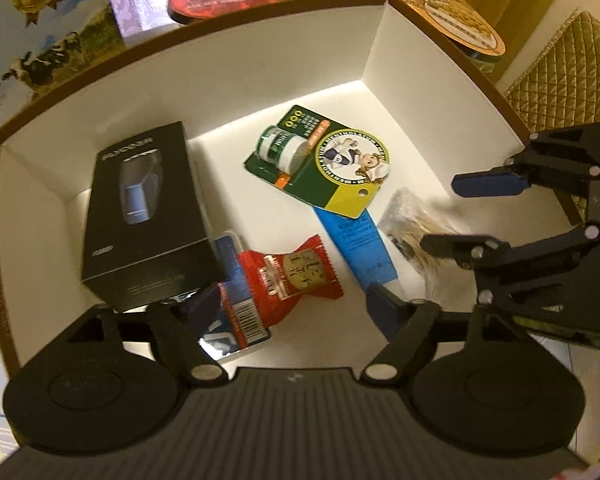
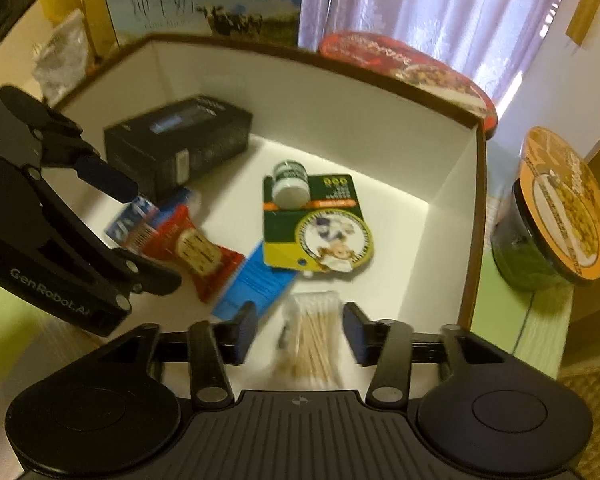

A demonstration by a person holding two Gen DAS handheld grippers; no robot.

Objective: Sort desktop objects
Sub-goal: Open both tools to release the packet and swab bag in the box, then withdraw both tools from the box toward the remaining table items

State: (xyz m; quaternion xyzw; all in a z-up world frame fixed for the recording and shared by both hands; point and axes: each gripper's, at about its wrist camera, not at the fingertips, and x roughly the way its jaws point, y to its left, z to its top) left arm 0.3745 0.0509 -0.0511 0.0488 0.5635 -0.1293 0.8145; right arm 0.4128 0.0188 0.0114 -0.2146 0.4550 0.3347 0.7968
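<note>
Inside the white box (image 1: 260,60), going left to right, the black product carton (image 1: 144,216) is sitting against the left wall, with a blue-and-white packet (image 1: 230,320) and a red snack sachet (image 1: 296,276) lying just beside it. The left gripper (image 1: 288,312) is hovering over these, its fingers spread wide and holding nothing. The risk here is that the left finger, sitting very near the carton's corner, is likely to knock it or pin the sachet if it drops.

Further right, the green Mentholatum blister card (image 1: 324,164) is overlapping a blue tube (image 1: 360,244). At the right, the bag of cotton swabs (image 2: 310,336) is lying blurred between the right gripper's (image 2: 300,332) wide-spread fingers, seemingly not clamped. The slippery bag may slide or crumple, and the two grippers, working close together, could collide.
</note>
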